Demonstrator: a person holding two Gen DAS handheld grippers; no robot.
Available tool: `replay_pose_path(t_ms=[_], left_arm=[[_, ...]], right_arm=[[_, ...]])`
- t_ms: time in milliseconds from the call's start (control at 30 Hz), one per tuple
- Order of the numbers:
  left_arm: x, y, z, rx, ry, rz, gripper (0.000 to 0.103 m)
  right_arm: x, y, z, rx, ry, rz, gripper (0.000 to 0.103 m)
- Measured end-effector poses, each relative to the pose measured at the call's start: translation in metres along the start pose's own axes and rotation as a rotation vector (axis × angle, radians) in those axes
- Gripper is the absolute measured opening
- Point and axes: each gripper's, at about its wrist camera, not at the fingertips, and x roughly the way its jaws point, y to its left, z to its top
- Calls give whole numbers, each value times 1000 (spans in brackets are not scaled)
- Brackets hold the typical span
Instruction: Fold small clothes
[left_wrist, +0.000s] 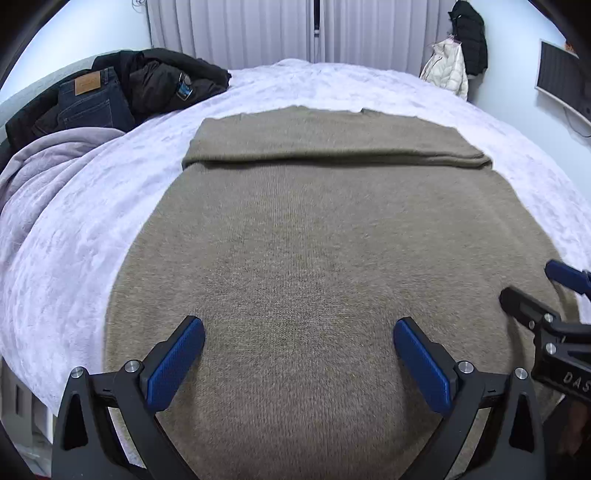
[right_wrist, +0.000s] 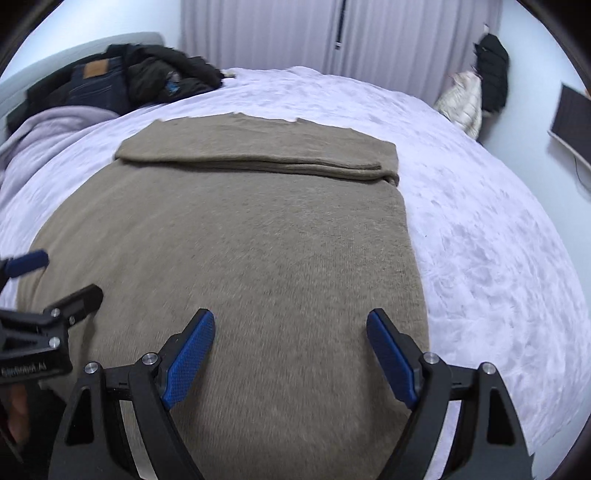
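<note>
A taupe knit sweater (left_wrist: 314, 236) lies flat on the bed, with its far end folded over into a band (left_wrist: 332, 144). It also shows in the right wrist view (right_wrist: 240, 236). My left gripper (left_wrist: 299, 328) is open and empty, just above the sweater's near part. My right gripper (right_wrist: 290, 321) is open and empty over the sweater's near right part. The right gripper shows at the right edge of the left wrist view (left_wrist: 535, 284), and the left gripper at the left edge of the right wrist view (right_wrist: 59, 273).
The bed has a lilac fleece cover (left_wrist: 74, 229). Dark jeans and a black jacket (left_wrist: 122, 92) are piled at the far left, beside a bunched grey blanket (left_wrist: 44, 155). Coats (left_wrist: 458, 48) hang by the curtain at the far right.
</note>
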Motion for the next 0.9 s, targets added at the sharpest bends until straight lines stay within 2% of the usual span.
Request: replay_pose_path(t_ms=[67,233,467,567,667,767,900], left_arm=[[5,1,-3,2,-8,-1,103],[-4,1,-19,35,-19,-10,103],[-10,10,-34,76,-3,-41,103],[-17,14,-44,161,35,-67,103],[-31,31,-53,183,68,-102,103],[-55,70,-68,113,-28,-112,103],[-44,110,-79,8,30,-163,103]], right_arm=[[14,3,-3,26,40,15,87],[6,16,-26,-98,-30,-43,87],[-8,3,-54,-135,-47,28,88],[-17,8,-73,-221,-45,29,89],[-23,9,-91,-326,9,34,90],[-43,-2,-103,-341,9,70,91],[-58,-38,-109,-207,-18,149,91]])
